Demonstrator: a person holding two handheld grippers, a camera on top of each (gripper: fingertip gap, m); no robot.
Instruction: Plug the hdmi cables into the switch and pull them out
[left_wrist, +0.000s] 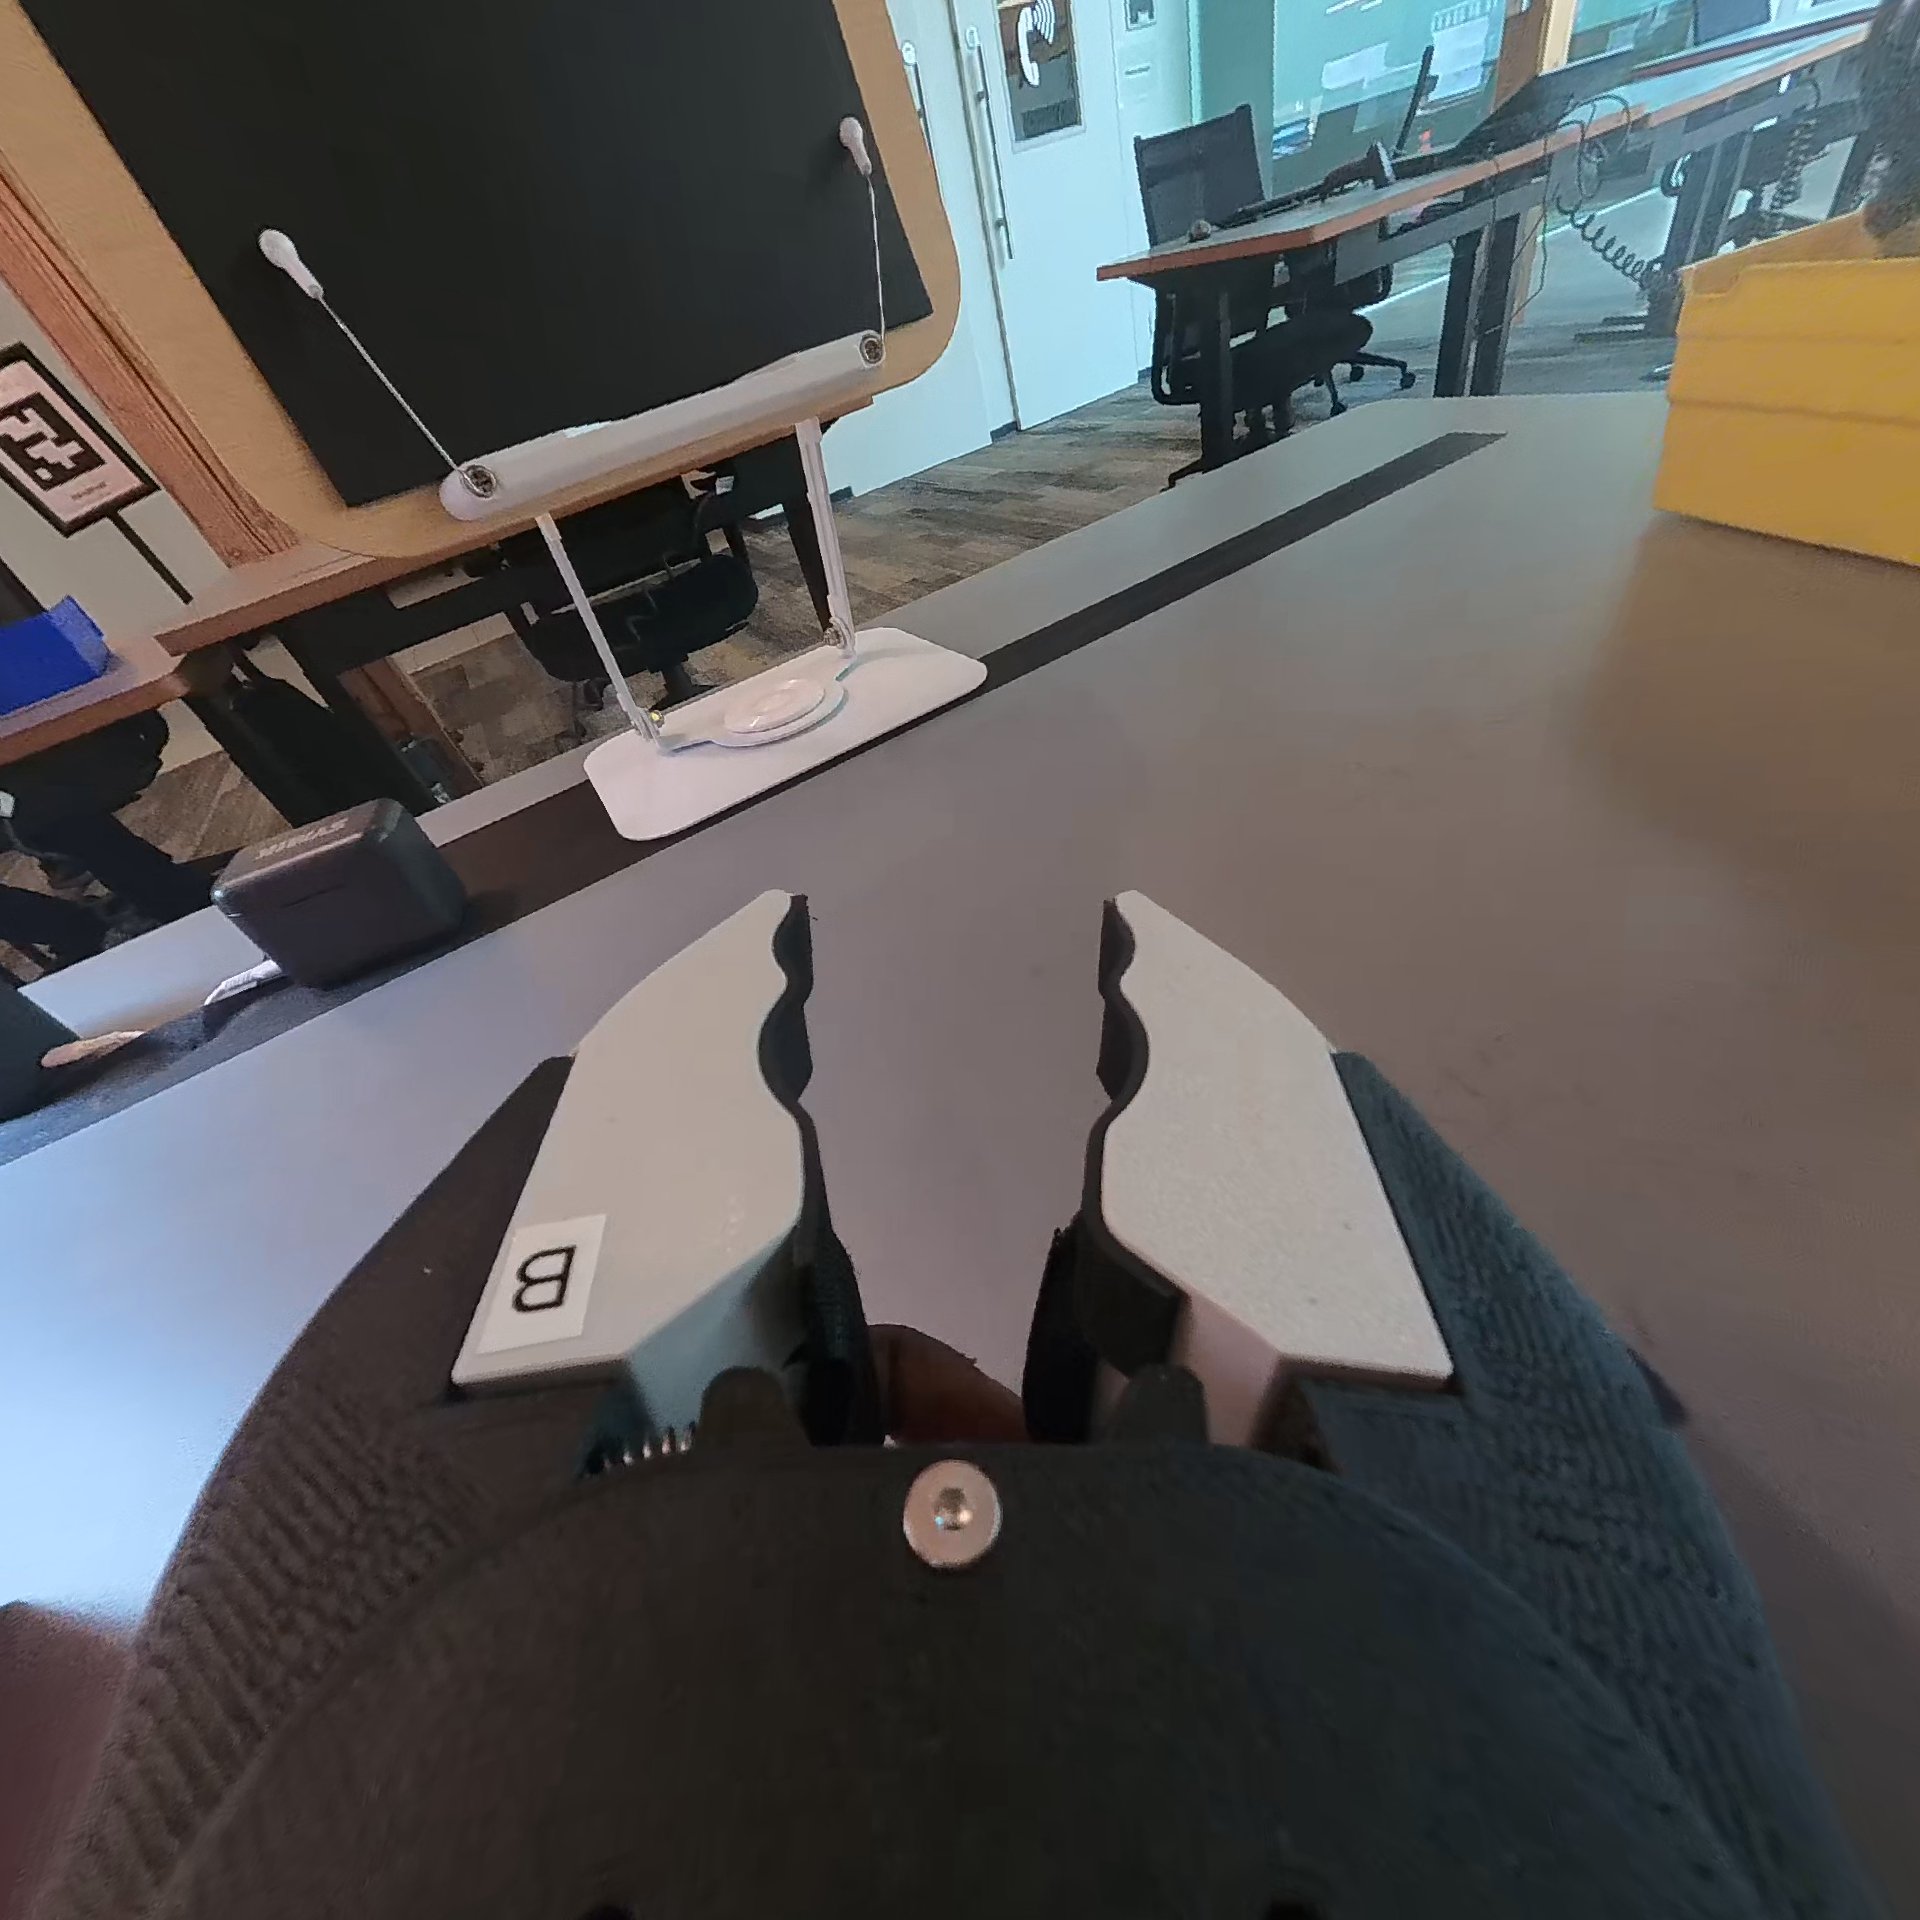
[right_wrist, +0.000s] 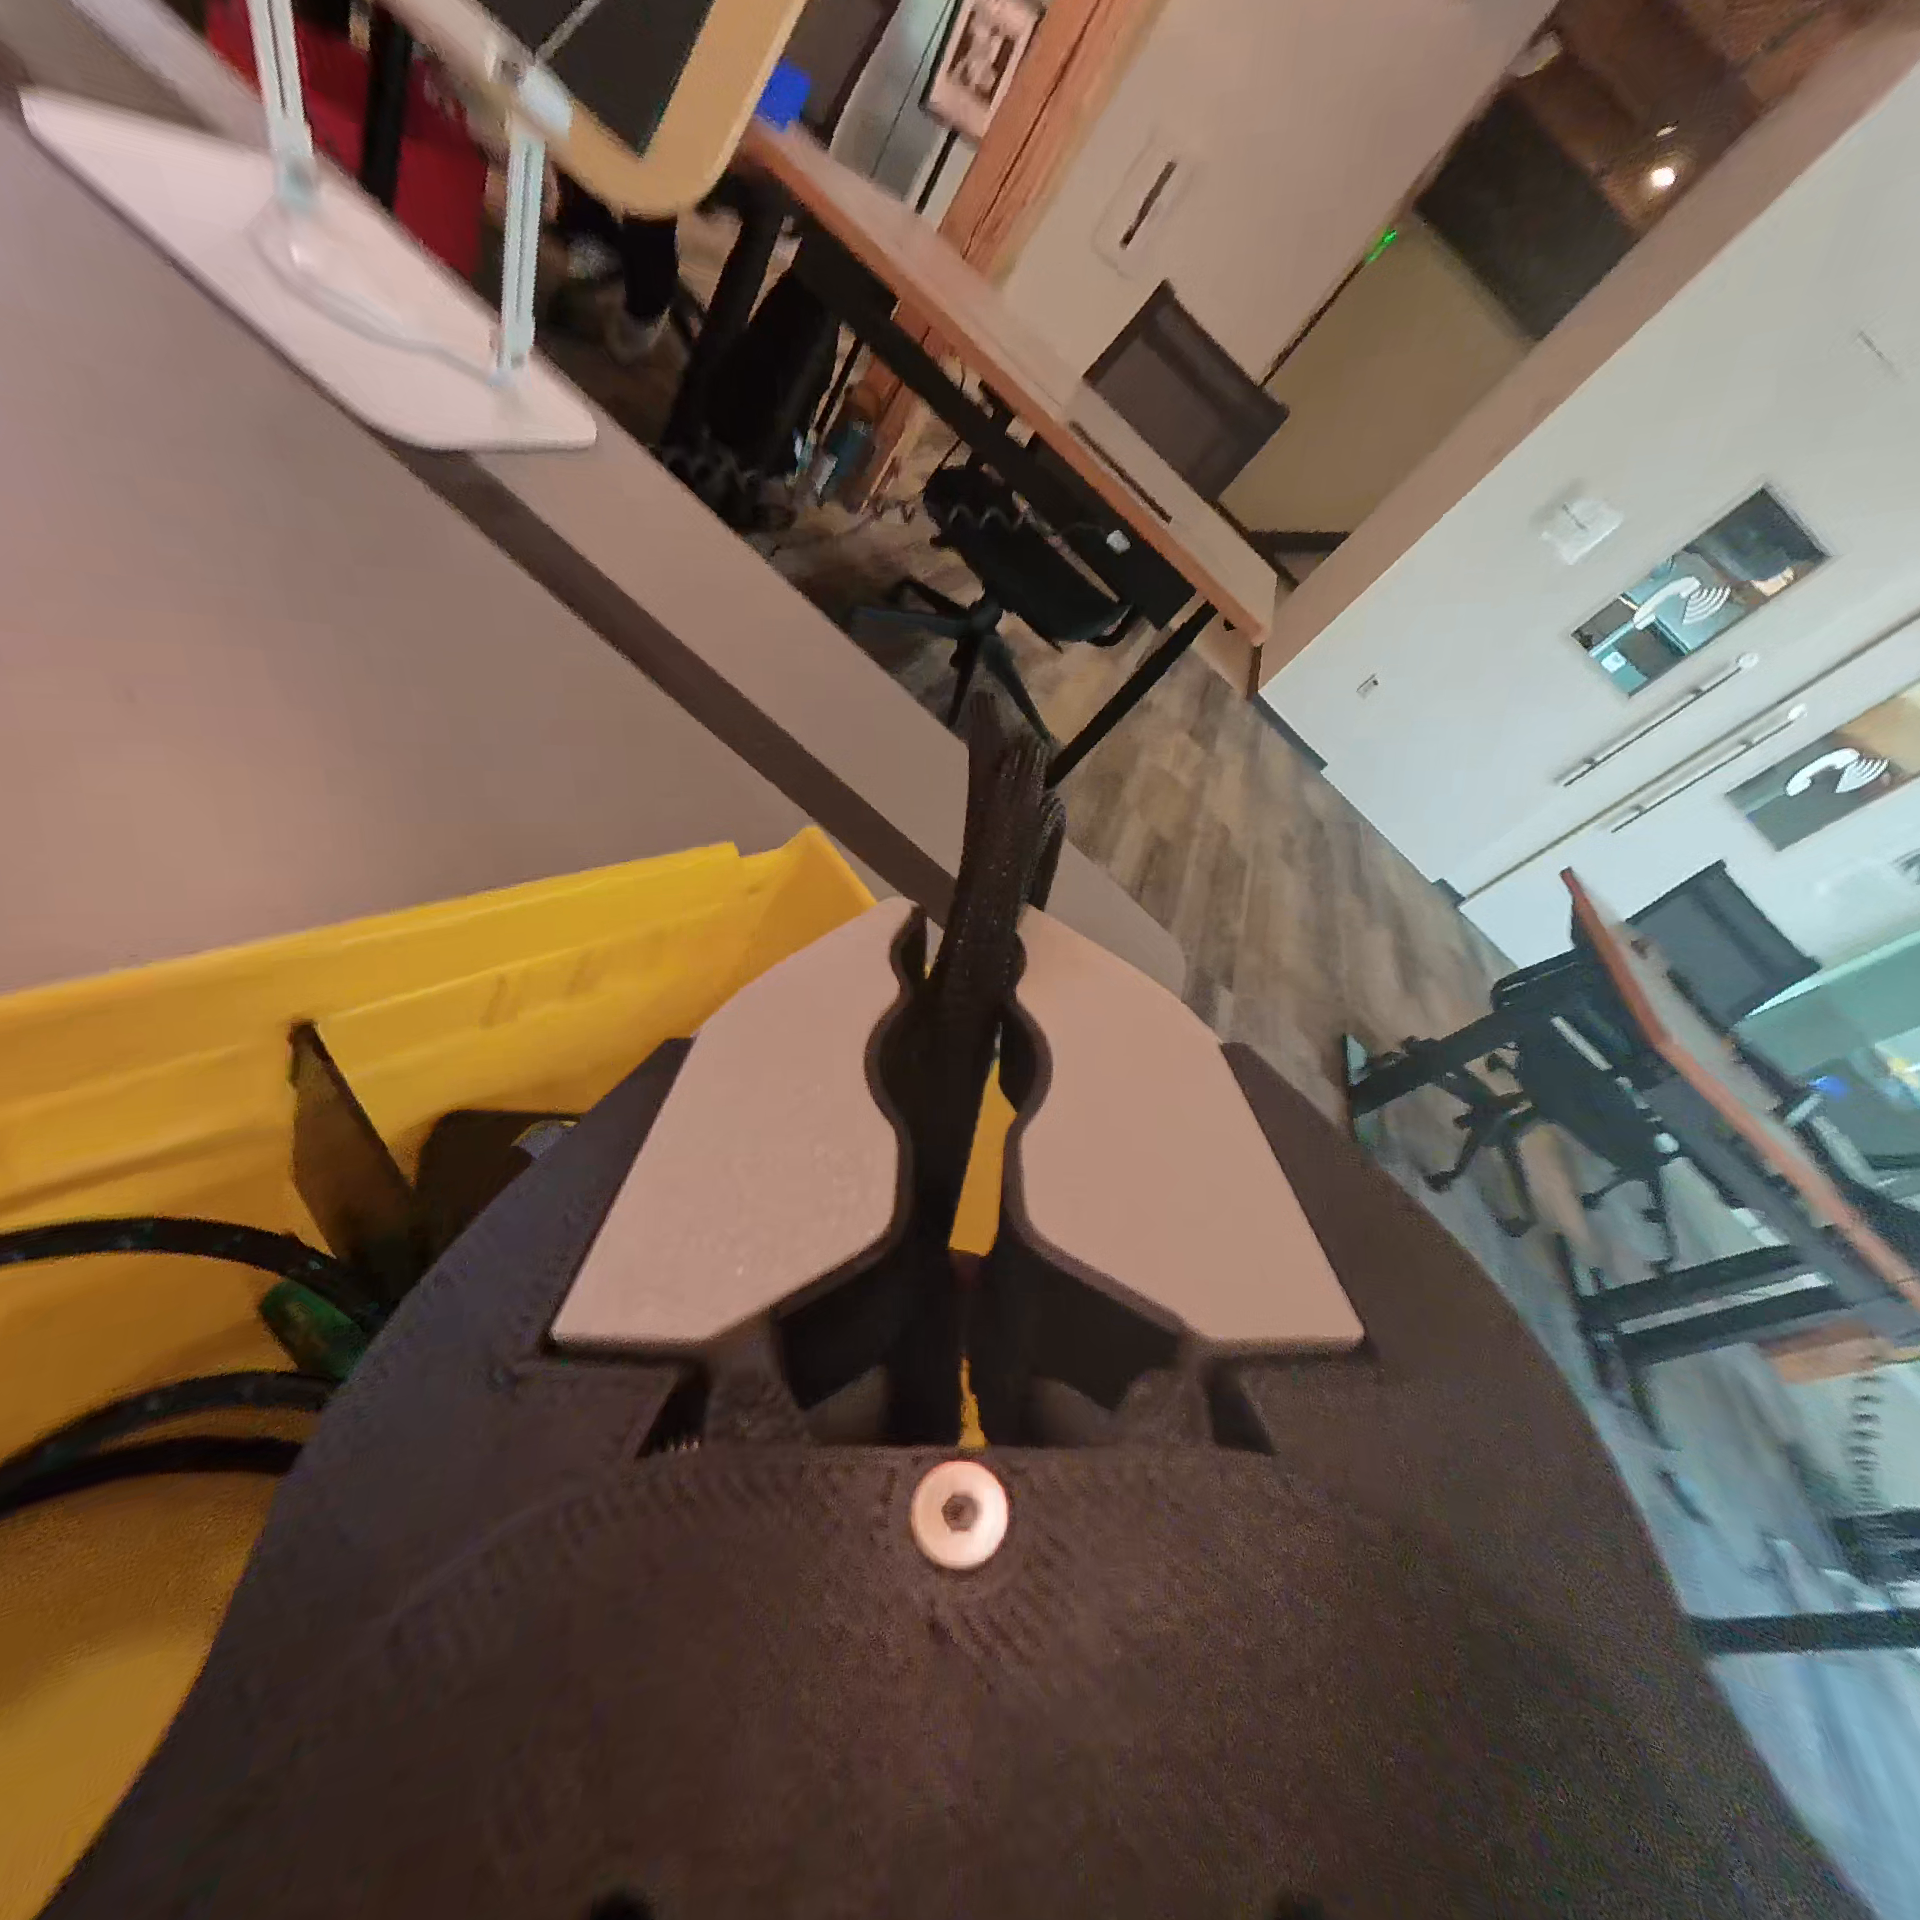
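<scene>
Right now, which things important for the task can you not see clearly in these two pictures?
- The switch: in neither view, so its ports cannot be judged.
- Braided black cable, right wrist view: the right gripper covers its lower part; no plug visible.
- Yellow bin, right wrist view: the gripper body and the left edge cut off its contents.
- Left gripper, left wrist view: open over bare grey table; the bin interior is hidden there.

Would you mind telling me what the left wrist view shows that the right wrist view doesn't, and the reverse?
Only the left wrist view shows the open, empty left gripper and a dark box on the table. Only the right wrist view shows the right gripper shut on a black braided cable, with more cables in the bin. Both show the white stand and the yellow bin.
</scene>
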